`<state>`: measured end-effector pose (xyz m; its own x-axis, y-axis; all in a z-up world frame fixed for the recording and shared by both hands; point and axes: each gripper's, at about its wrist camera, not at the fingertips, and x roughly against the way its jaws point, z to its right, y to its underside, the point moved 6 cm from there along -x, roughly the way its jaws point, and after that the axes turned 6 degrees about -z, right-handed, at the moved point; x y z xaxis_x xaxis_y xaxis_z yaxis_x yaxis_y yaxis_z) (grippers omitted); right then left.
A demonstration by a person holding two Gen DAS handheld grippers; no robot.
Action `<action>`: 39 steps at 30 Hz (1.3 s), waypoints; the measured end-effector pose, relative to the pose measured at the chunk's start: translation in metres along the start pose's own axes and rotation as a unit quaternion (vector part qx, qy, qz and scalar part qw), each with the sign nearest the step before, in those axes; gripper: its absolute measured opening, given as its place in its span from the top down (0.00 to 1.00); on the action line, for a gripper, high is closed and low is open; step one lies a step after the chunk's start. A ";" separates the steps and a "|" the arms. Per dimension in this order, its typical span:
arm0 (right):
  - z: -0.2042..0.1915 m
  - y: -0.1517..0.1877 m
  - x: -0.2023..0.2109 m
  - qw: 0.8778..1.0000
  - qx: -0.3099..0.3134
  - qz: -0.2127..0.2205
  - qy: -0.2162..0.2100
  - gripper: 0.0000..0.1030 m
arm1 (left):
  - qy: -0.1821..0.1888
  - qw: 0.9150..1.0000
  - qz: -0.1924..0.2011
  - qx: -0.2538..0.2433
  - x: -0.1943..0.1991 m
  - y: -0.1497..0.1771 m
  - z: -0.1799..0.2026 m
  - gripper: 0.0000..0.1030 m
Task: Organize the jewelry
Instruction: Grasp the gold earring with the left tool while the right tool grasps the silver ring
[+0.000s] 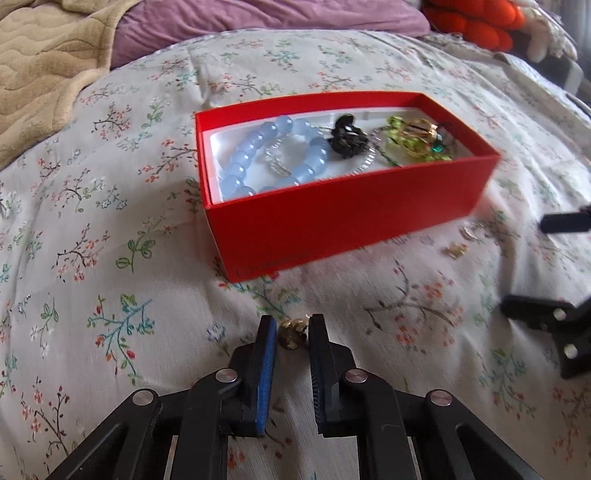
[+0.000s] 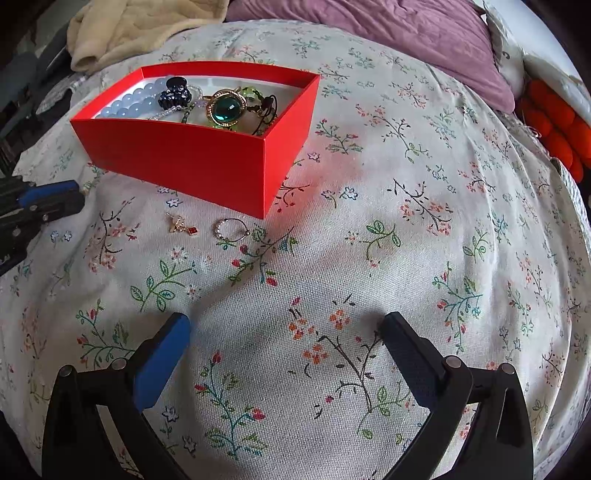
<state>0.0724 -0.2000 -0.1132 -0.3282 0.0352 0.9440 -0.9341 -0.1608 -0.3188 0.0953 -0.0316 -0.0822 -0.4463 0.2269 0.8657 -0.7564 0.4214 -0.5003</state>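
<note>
A red box (image 1: 343,221) (image 2: 184,158) sits open on the floral bedspread. It holds a blue bead bracelet (image 1: 240,166), a black hair clip (image 1: 347,138) and a green-stone gold brooch (image 2: 223,109). My left gripper (image 1: 293,332) is in front of the box, its pads closed on a small gold piece (image 1: 291,334) resting on the cloth. My right gripper (image 2: 287,321) hovers wide open over bare bedspread, holding nothing. Between it and the box lie a gold earring with a red stone (image 2: 181,225) and a thin pearl hoop (image 2: 231,229).
A beige blanket (image 1: 40,74) and a purple pillow (image 1: 258,22) lie behind the box. An orange plush (image 1: 476,20) sits at the far right. The left gripper (image 2: 79,195) shows at the left edge of the right wrist view.
</note>
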 end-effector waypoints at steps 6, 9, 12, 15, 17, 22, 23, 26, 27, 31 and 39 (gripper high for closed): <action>-0.001 -0.001 0.000 1.000 -0.008 0.002 0.004 0.00 | 0.014 1.000 -0.022 -0.017 0.003 0.013 0.000 0.66; -0.002 -0.002 -0.001 1.000 -0.011 0.003 0.006 0.00 | 0.014 0.999 -0.022 -0.017 0.004 0.016 -0.003 0.64; -0.004 -0.004 -0.001 1.000 -0.015 0.004 0.009 0.00 | 0.015 1.000 -0.016 -0.003 0.003 0.013 -0.007 0.64; -0.004 -0.007 -0.001 1.000 -0.017 0.004 0.009 0.00 | 0.016 1.000 -0.009 0.005 0.003 0.008 -0.008 0.66; -0.005 -0.008 -0.002 1.000 -0.021 0.002 0.010 0.00 | 0.018 1.000 -0.005 0.006 0.002 0.004 -0.008 0.71; -0.005 -0.011 -0.002 1.000 -0.023 -0.007 0.011 0.00 | 0.022 1.000 -0.004 0.002 -0.003 -0.002 -0.004 0.91; -0.005 -0.011 -0.001 1.000 -0.024 -0.009 0.011 0.00 | 0.022 1.000 -0.004 0.002 -0.003 -0.003 -0.003 0.96; -0.005 -0.011 -0.001 0.999 -0.028 -0.019 0.004 0.00 | 0.032 0.999 -0.002 0.003 -0.001 -0.005 -0.002 1.00; -0.005 -0.010 0.000 0.999 -0.028 -0.020 0.003 0.00 | 0.032 0.999 -0.002 -0.001 0.000 -0.004 -0.001 1.00; -0.004 -0.010 -0.001 1.000 -0.025 -0.019 0.001 0.00 | 0.026 1.000 -0.008 -0.010 0.004 0.004 -0.005 1.00; -0.002 -0.024 -0.007 0.999 -0.035 -0.007 -0.002 0.00 | 0.012 1.000 -0.015 0.016 0.011 0.019 -0.032 1.00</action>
<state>0.0967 -0.1940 -0.1120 -0.3149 0.0325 0.9486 -0.9462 -0.0899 -0.3110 0.0916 0.0070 -0.0815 -0.4108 0.2362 0.8806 -0.7849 0.3997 -0.4734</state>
